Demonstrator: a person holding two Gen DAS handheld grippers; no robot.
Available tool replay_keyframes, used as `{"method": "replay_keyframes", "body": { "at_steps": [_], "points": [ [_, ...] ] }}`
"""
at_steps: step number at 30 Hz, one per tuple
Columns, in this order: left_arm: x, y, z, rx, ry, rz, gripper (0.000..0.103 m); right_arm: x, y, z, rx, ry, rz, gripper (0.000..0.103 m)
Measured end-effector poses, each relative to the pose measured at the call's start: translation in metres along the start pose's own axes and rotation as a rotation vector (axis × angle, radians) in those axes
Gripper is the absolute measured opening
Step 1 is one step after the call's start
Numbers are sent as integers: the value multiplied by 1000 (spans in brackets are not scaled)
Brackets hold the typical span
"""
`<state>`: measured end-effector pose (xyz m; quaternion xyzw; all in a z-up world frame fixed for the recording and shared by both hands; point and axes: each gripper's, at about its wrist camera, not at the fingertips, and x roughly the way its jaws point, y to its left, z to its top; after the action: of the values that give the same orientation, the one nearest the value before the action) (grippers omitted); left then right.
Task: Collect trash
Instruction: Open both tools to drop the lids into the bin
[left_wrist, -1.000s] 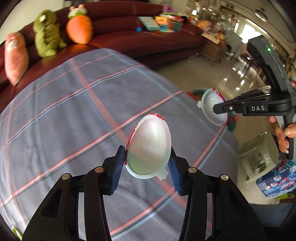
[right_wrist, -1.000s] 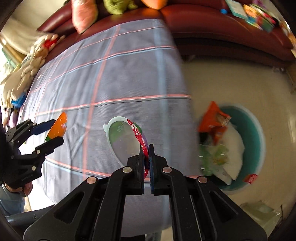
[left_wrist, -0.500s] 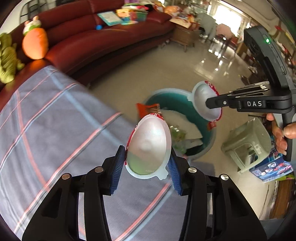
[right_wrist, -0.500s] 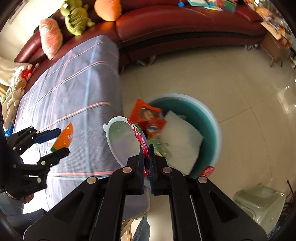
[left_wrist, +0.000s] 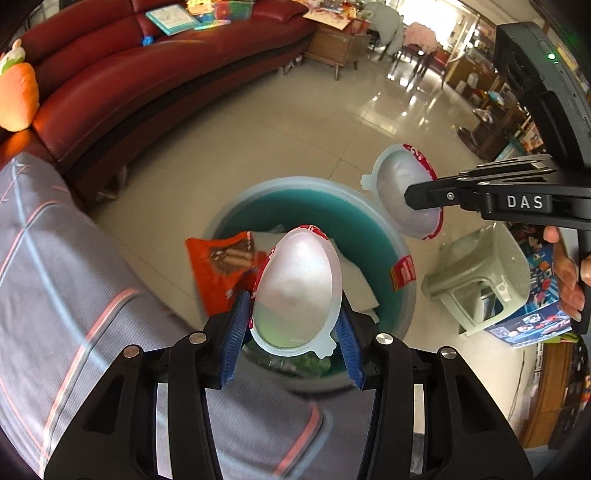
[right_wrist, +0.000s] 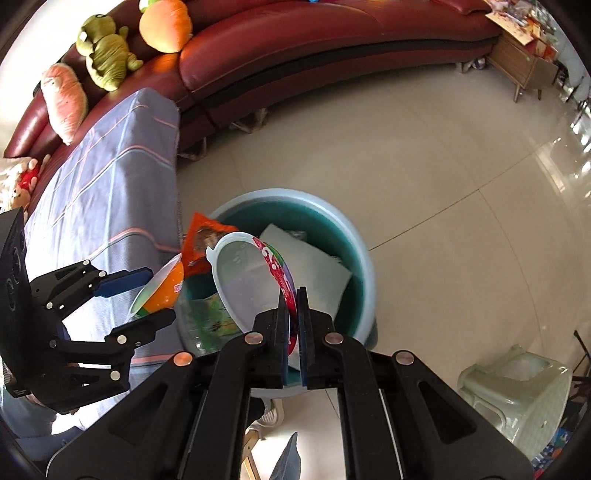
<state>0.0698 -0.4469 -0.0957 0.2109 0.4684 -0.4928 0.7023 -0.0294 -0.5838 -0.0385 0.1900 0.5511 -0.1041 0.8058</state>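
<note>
Glossy beige floor tiles fill the room, with a dark red sofa curving along the back and a striped grey cloth draped over a surface at the near side. Left tool comes in pointing steeply downward, its blue pads clamped on either side of an egg-shaped plastic cup, hollow side facing the camera. Directly beyond its tips sits the teal bin, already carrying an orange snack wrapper and a white sheet. Over to the right, the right tool has its jaws pinched tight on the red-printed rim of a second plastic cup, hanging just above the bin's rim. A person's hand grips that tool's handle. Pale green stool stands on the floor beside the bin, to the right of both tools.
</note>
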Motion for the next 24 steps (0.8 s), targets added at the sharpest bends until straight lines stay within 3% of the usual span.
{"method": "replay_keyframes", "body": {
  "at_steps": [3, 5, 10, 24],
  "points": [
    [10, -4, 6, 2, 0, 0, 49, 3, -7, 4, 6, 6, -10, 4],
    [14, -6, 9, 0, -4, 12, 55, 4, -10, 6, 11, 9, -14, 4],
    [13, -5, 8, -20, -16, 45, 85, 8, -12, 8, 11, 14, -12, 4],
    [-55, 21, -23, -109, -111, 142, 99, 14, 18, 3, -56, 31, 21, 6]
  ]
}}
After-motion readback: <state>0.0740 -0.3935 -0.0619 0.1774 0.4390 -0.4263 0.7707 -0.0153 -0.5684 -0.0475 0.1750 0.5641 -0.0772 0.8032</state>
